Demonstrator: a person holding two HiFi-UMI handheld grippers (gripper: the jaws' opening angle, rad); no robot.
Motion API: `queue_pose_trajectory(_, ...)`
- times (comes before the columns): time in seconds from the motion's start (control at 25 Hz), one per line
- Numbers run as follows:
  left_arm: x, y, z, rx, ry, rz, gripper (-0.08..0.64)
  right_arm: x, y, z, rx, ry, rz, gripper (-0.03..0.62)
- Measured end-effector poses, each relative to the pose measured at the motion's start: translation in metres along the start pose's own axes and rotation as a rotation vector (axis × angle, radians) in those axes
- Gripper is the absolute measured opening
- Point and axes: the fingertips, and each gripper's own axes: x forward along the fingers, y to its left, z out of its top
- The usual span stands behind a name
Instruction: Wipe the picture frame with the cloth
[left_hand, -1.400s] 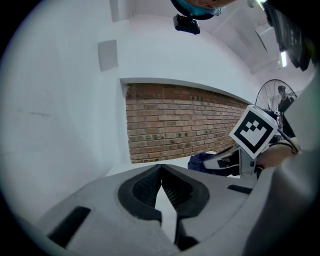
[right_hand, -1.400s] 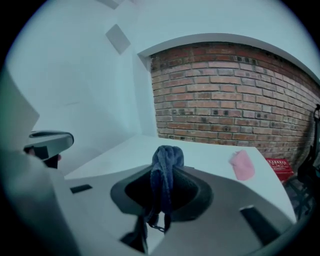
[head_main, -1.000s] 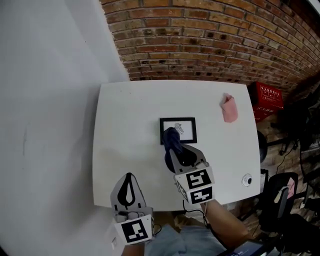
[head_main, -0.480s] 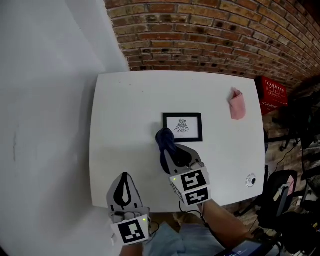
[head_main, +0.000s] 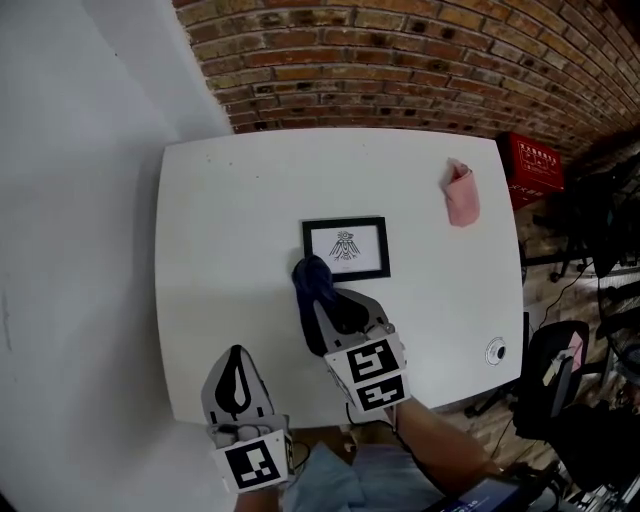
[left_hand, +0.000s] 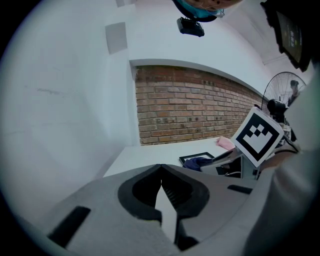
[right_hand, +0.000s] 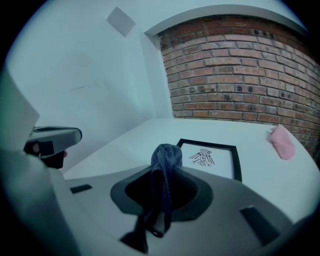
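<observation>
Here, the right gripper (head_main: 317, 298) has its jaws clamped on a dark blue cloth (head_main: 312, 276), which bunches up past the tips and trails back between them. The black picture frame (head_main: 345, 248) lies flat near the middle of the white table (head_main: 230, 210), with a small bird-like drawing on its white sheet. The cloth sits at about 7 o'clock from the frame, right at its near-left corner; whether it touches the corner can't be told. The left gripper (head_main: 237, 352) hovers at 7 o'clock from the right one, over the table's near edge, jaws closed together with nothing between them. A pink cloth (head_main: 461, 196) lies at 2 o'clock from the frame, well apart from it.
</observation>
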Motion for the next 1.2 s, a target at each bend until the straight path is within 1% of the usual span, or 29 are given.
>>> queue_pose_trajectory(0.2,0.004,-0.006,0.004,0.017,-0.011,-0.019,0.009,-0.004,-0.003,0.001,0.017,-0.001,-0.01,0.078)
queue_pose_trajectory(0.4,0.006,-0.014,0.006,0.025,-0.011,-0.039,0.009,-0.009,-0.02,-0.007,0.02,0.001,-0.047,0.078)
queue_pose_trajectory(0.52,0.008,-0.021,0.009,0.023,-0.005,-0.052,0.009,-0.013,-0.027,-0.009,0.032,0.002,-0.058,0.078)
queue_pose_trajectory(0.72,0.012,-0.033,0.013,0.046,-0.017,-0.08,0.009,-0.02,-0.039,-0.013,0.053,-0.001,-0.08,0.078)
queue_pose_trajectory(1.2,0.021,-0.061,0.016,0.07,-0.02,-0.135,0.009,-0.035,-0.068,-0.024,0.092,-0.006,-0.132,0.078)
